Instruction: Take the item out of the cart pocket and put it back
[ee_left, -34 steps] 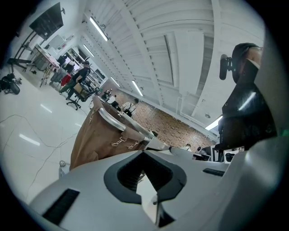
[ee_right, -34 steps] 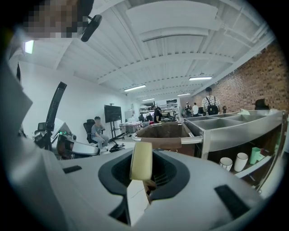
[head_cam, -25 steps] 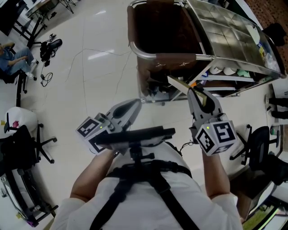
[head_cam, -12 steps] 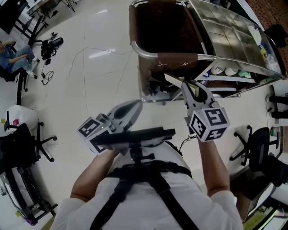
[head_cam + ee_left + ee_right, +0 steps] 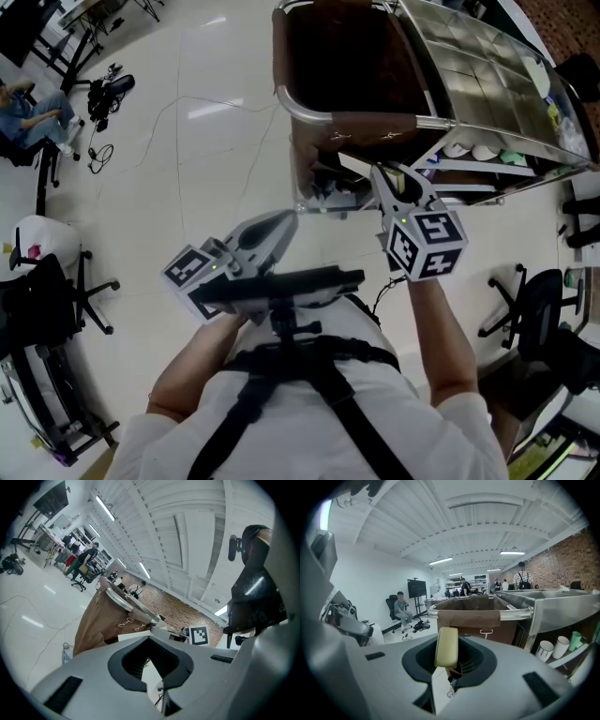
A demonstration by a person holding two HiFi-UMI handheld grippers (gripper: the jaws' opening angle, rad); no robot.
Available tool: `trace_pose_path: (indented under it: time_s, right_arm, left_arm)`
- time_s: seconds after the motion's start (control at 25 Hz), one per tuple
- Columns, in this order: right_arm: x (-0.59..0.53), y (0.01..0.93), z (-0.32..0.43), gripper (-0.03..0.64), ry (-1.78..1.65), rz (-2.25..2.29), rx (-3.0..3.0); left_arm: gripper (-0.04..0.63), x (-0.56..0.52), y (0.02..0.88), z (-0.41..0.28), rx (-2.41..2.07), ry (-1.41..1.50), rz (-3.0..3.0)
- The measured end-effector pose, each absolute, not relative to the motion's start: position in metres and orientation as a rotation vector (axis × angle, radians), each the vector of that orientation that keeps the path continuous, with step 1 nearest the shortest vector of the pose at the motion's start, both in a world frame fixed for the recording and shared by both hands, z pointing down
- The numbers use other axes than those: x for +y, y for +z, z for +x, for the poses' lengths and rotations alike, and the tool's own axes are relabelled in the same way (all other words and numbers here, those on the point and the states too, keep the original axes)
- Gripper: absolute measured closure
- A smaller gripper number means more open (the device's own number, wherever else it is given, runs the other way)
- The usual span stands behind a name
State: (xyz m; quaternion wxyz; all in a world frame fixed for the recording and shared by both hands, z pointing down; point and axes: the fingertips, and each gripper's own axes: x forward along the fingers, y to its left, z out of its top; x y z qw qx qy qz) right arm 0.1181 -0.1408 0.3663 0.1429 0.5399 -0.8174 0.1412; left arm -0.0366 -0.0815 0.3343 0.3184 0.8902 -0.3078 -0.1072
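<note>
right gripper (image 5: 386,186) clamped on a flat cream pad (image 5: 446,647), pad standing upright between the jaws, held just in front of the brown bag (image 5: 337,47) at the cart's end rail (image 5: 309,111), left gripper (image 5: 281,221) jaws together, empty, held near the person's chest

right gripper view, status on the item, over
Right gripper shut on the flat tan item, held just short of the brown bag. Left gripper shut, empty. Nothing seen in the way.
</note>
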Motion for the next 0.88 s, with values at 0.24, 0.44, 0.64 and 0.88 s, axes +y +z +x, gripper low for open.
trace_pose_path:
  time_s: [0.24,0.44,0.64,0.88]
  right_arm:
    - [-0.153,0.371,0.114,0.543,0.404,1.536,-2.355]
    - [-0.160,0.382,0.111,0.543,0.413,1.507,-2.342]
    - [-0.168,0.400,0.111,0.543,0.434,1.484,-2.316]
    - [-0.174,0.422,0.112,0.543,0.470,1.453,-2.283]
  left_arm:
    - [0.601,-0.086,0.335,-0.038,-0.822,-0.283,2.336]
    - [0.601,-0.087,0.337,-0.040,-0.839,-0.284,2.327]
    - [0.601,-0.089,0.338,-0.043,-0.859,-0.290,2.320]
    - [0.601,-0.089,0.340,-0.047,-0.885,-0.302,2.304]
